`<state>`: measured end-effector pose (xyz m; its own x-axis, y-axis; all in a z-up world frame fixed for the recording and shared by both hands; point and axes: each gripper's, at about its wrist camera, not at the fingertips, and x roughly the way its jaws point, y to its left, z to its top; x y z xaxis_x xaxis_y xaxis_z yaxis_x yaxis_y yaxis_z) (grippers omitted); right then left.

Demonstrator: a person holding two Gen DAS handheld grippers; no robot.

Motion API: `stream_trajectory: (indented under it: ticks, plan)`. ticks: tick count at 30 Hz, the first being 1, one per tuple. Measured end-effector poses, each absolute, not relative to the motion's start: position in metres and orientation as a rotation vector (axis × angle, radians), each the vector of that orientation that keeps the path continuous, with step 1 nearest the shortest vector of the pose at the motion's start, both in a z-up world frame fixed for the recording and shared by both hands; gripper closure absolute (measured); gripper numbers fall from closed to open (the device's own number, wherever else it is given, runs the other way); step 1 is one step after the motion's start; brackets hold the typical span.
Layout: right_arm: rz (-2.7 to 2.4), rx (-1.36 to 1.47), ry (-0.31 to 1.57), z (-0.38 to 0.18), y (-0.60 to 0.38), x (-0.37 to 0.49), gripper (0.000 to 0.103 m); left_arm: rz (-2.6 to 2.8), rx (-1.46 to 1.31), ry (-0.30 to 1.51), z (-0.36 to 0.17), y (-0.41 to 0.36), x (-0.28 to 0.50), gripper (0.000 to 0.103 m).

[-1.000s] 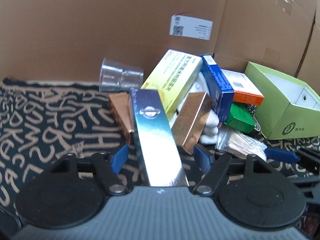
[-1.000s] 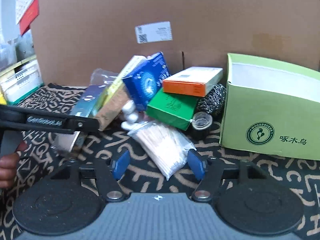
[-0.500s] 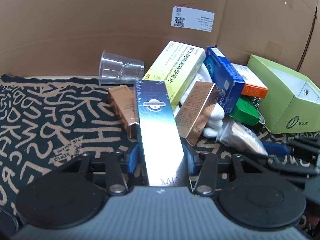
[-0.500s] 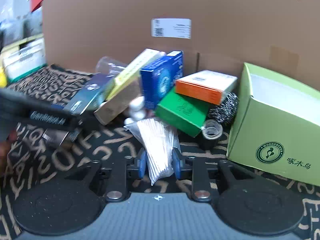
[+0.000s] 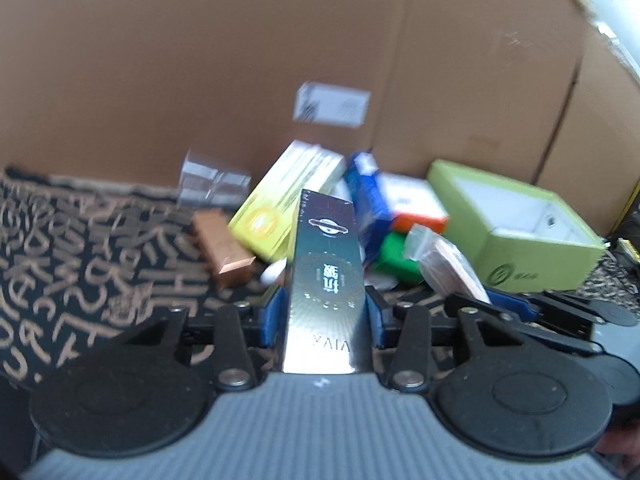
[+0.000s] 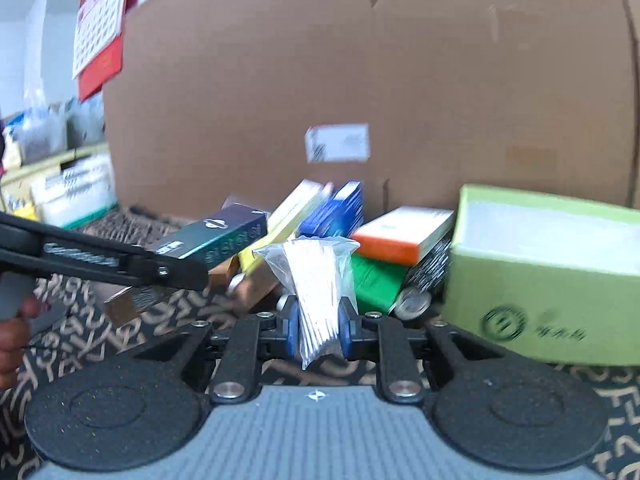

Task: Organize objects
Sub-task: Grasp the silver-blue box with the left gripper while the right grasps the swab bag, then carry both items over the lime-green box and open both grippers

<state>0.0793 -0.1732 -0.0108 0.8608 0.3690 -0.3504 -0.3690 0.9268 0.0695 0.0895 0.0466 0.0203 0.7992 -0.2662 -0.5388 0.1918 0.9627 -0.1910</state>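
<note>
step: lifting picks off the pile | my left tongs [image 5: 324,316] closing on the dark box [image 5: 326,280] | my right tongs [image 6: 319,330] closing on the bag of sticks [image 6: 318,284] | next: I'd carry both to the green box [image 6: 552,280]

Patterned cloth [image 5: 80,248]: copper box [image 5: 224,246], green box [image 5: 516,220].

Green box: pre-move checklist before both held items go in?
1. Left tool closing, pads on the dark teal carton: ok.
2. Right tool closing, pads on the clear bag of sticks: ok.
3. Bag clear of the pile: cannot tell.
4. Green box open on top, white inside showing: ok.
5. Box interior free of items: cannot tell, partly hidden.
6. Path between the two tools free of crossing: cannot tell.
</note>
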Motion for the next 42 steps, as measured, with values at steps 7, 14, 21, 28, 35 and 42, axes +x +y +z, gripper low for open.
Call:
stream_trajectory:
  ticks: [7, 14, 21, 28, 35, 42]
  plan:
    - [0.241, 0.015, 0.234, 0.026, -0.213, 0.091, 0.08, -0.345, -0.068, 0.493, 0.07, -0.001, 0.09, 0.061]
    - [0.036, -0.009, 0.215, 0.037, -0.261, 0.145, 0.08, -0.455, -0.063, 0.519, 0.088, -0.076, 0.139, 0.061]
    - [-0.084, 0.055, 0.333, 0.006, -0.307, 0.176, 0.08, -0.52, -0.046, 0.608, 0.059, -0.158, 0.211, 0.061]
    - [-0.061, 0.107, 0.387, -0.003, -0.317, 0.197, 0.076, -0.501, -0.004, 0.635, 0.036, -0.183, 0.239, 0.06]
    - [-0.116, -0.022, 0.351, -0.007, -0.308, 0.19, 0.025, -0.484, -0.09, 0.49, 0.039, -0.155, 0.221, 0.0]
    - [-0.1, 0.087, 0.192, 0.023, -0.317, 0.152, 0.016, -0.461, -0.089, 0.452, 0.046, -0.12, 0.189, 0.0]
